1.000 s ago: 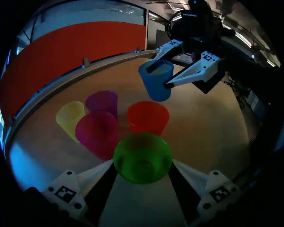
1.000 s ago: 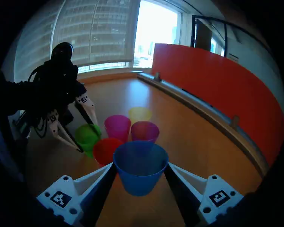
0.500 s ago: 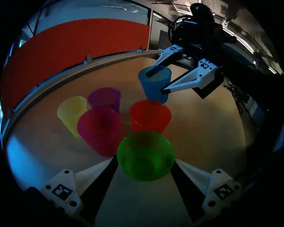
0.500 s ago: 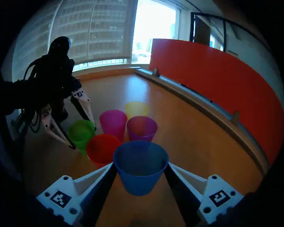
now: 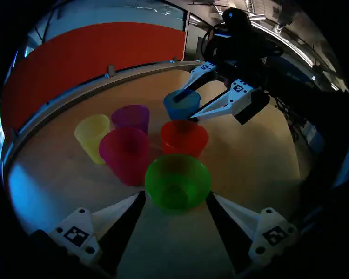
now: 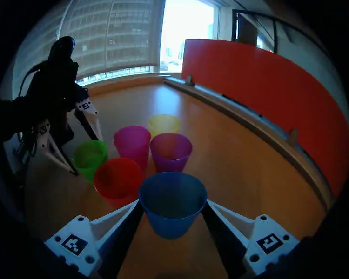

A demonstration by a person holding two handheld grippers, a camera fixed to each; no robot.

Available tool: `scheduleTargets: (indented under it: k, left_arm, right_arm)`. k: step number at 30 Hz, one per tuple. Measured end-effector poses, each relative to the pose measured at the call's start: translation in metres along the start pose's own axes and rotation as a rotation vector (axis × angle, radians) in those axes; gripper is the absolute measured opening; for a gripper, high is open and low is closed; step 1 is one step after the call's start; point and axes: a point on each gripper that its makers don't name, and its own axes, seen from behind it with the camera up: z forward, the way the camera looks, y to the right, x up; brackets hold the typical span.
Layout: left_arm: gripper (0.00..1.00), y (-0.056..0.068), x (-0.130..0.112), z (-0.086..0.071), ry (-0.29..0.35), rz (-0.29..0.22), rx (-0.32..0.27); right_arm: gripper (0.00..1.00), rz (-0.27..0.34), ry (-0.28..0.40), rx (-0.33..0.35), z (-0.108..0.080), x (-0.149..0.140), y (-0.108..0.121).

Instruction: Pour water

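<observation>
You can read no words, numbers or brand names here. The only marks are square black-and-white patterns. One code tag [image 5: 77, 235] sits on each finger of your left tool [image 5: 174, 195], and one code tag [image 6: 269, 242] sits on each finger of your right tool [image 6: 173, 207]. They show block patterns, not letters or digits. Each view also shows the other tool farther off, and there the tags are too small for you to make out.
</observation>
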Motion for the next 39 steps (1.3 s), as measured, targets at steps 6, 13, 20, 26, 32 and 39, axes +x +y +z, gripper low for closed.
scheduleTargets:
  k: [6, 13, 20, 26, 32, 39]
  left_arm:
    - [0.96, 0.004, -0.004, -0.004, -0.003, 0.003, 0.001]
    - [0.96, 0.010, -0.004, -0.013, 0.008, -0.001, -0.001]
    - [0.96, 0.012, -0.004, -0.022, 0.017, -0.013, 0.007]
    - [0.96, 0.012, -0.004, -0.029, 0.029, -0.021, 0.017]
    - [0.96, 0.018, -0.003, -0.034, 0.037, -0.020, 0.015]
    - [0.96, 0.016, -0.006, -0.041, 0.038, -0.024, 0.035]
  right_arm:
    - [0.91, 0.004, -0.016, -0.004, 0.005, -0.006, 0.002]
    - [0.91, 0.020, -0.023, -0.009, 0.008, -0.014, 0.004]
    - [0.91, 0.033, -0.026, -0.005, 0.006, -0.020, 0.002]
    - [0.91, 0.033, -0.041, -0.015, 0.002, -0.029, 0.002]
    - [1.00, 0.047, -0.046, -0.015, -0.002, -0.032, -0.002]
    - [1.00, 0.038, -0.054, -0.034, -0.014, -0.038, -0.005]
